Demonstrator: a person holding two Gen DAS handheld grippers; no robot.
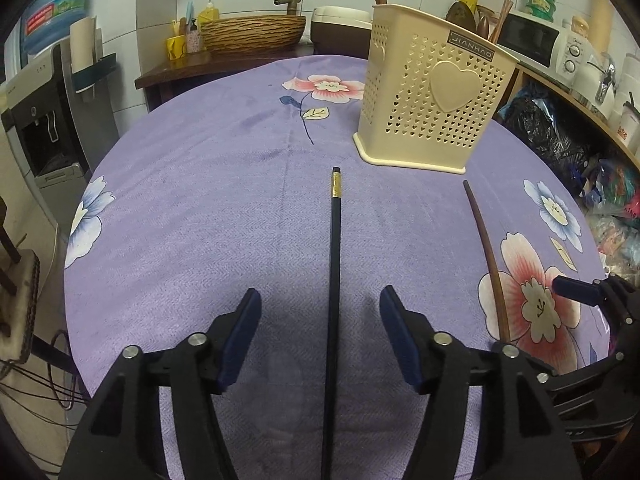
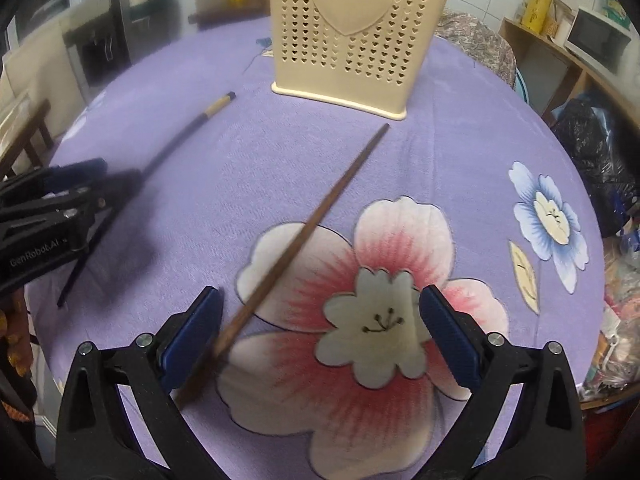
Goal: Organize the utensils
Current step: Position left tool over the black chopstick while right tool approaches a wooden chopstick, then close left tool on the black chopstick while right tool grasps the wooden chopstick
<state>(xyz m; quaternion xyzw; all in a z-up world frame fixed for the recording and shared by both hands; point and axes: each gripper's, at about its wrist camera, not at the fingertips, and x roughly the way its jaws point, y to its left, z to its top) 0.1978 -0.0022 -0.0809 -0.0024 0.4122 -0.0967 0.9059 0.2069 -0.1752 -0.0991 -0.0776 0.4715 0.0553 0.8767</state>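
A black chopstick [image 1: 334, 280] with a gold band lies on the purple cloth, running straight between the fingers of my open left gripper [image 1: 320, 308]. A brown wooden chopstick [image 2: 316, 220] lies slanted; its near end rests against the left finger of my open right gripper [image 2: 320, 304]. The cream perforated utensil holder [image 1: 432, 100] with a heart stands beyond both and holds several wooden utensils. In the right wrist view the holder [image 2: 352, 32] is straight ahead, the black chopstick [image 2: 160, 160] and the left gripper [image 2: 76, 188] at the left. In the left wrist view the brown chopstick [image 1: 490, 252] and the right gripper [image 1: 576, 290] are at the right.
The round table [image 1: 200, 200] carries a purple flowered cloth. Behind it stand a woven basket [image 1: 252, 32] on a dark shelf, a water dispenser [image 1: 44, 120] at the left, and a microwave [image 1: 532, 36] with bags on shelves at the right.
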